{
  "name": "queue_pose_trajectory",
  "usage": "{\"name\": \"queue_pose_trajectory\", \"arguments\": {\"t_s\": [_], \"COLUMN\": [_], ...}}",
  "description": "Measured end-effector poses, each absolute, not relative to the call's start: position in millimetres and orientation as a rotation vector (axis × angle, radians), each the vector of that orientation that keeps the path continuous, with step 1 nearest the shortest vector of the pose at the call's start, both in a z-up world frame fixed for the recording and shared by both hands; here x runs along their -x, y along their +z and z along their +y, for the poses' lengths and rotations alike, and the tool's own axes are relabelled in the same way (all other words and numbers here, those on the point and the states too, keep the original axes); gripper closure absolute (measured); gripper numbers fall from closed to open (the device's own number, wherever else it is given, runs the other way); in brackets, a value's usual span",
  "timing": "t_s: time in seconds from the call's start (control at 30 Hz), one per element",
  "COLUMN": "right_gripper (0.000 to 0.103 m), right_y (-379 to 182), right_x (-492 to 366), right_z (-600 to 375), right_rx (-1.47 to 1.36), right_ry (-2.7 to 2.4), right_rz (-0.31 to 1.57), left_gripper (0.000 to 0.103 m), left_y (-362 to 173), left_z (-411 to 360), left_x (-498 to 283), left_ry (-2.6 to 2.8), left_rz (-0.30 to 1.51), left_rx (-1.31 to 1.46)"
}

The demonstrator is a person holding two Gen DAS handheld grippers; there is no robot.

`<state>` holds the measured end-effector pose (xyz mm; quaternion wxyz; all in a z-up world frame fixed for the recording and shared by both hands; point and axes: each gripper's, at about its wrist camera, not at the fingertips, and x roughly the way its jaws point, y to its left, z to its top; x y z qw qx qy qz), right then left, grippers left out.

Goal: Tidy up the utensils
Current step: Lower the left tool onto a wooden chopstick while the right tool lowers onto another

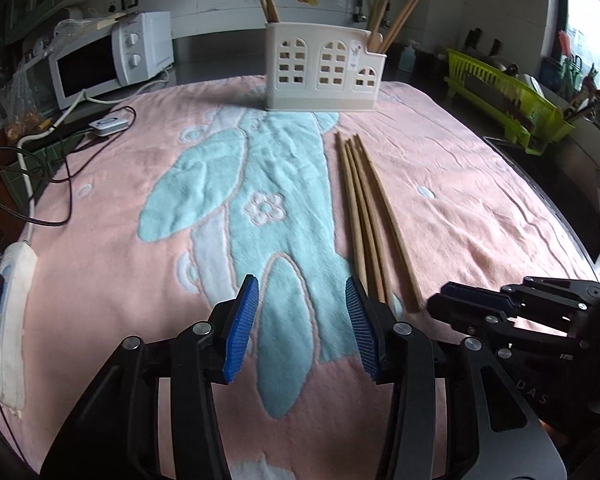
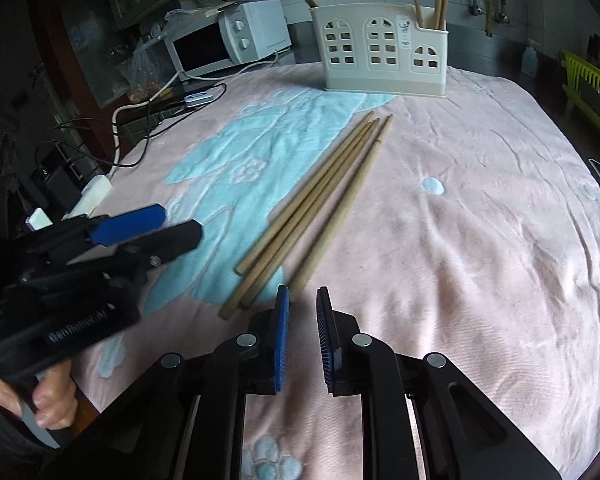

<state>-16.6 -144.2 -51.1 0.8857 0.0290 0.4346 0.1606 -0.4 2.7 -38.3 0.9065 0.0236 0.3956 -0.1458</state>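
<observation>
Chopsticks (image 2: 308,216) lying loose on a pink towel (image 2: 480,240) as two hand-held tongs are closing in on them.

Four wooden sticks are lying side by side just ahead of both tools, butt ends nearest, tips fanning toward the cream holder (image 2: 384,54) standing well beyond, where others are already sitting upright in the end compartments, presumably where these are going. The right gripper (image 2: 302,336) is hovering directly behind the butt ends with its blue pads drawn narrow and nothing between them, seemingly sized to pinch a single stick. The left gripper (image 1: 302,328) is waiting with jaws about half open over bare towel, the bundle just off its right-hand pad, likely ready to steady or take its own. A hand (image 2: 54,404) is squeezing its handle.
</observation>
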Motion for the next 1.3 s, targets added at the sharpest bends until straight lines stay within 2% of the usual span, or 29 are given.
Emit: {"name": "queue_pose_trajectory", "arguments": {"t_s": [0.1, 0.2, 0.27, 0.37, 0.53, 0.7, 0.8, 0.93, 1.07, 1.3], "right_gripper": [0.078, 0.078, 0.081, 0.092, 0.093, 0.094, 0.095, 0.095, 0.094, 0.094], "right_y": [-55, -59, -58, -59, -58, -56, -56, -57, -57, -57], "right_x": [15, 13, 11, 9, 9, 9, 8, 8, 7, 3], "right_z": [-139, -135, -133, -133, -145, -161, -167, -170, -169, -168], "right_rx": [-0.065, -0.05, -0.036, 0.0, 0.017, 0.014, 0.009, 0.001, -0.001, -0.004], "right_ry": [0.349, 0.343, 0.335, 0.306, 0.269, 0.236, 0.223, 0.225, 0.229, 0.234], "right_rz": [0.916, 0.916, 0.916, 0.911, 0.904, 0.906, 0.908, 0.912, 0.914, 0.908], "left_gripper": [0.058, 0.058, 0.058, 0.058, 0.058, 0.07, 0.07, 0.078, 0.08, 0.095], "left_y": [-43, -45, -46, -48, -53, -56, -57, -61, -62, -62], "left_z": [1, 4, 5, 3, -5, -14, -20, -25, -28, -25], "left_x": [0, -1, -1, 0, -2, -8, -10, -15, -21, -27], "left_ry": [-0.309, -0.322, -0.328, -0.35, -0.368, -0.387, -0.4, -0.404, -0.395, -0.371], "left_rz": [0.829, 0.842, 0.843, 0.849, 0.863, 0.873, 0.875, 0.888, 0.888, 0.881], "left_rx": [-0.059, -0.04, -0.039, -0.045, -0.054, -0.059, -0.069, -0.068, -0.076, -0.085]}}
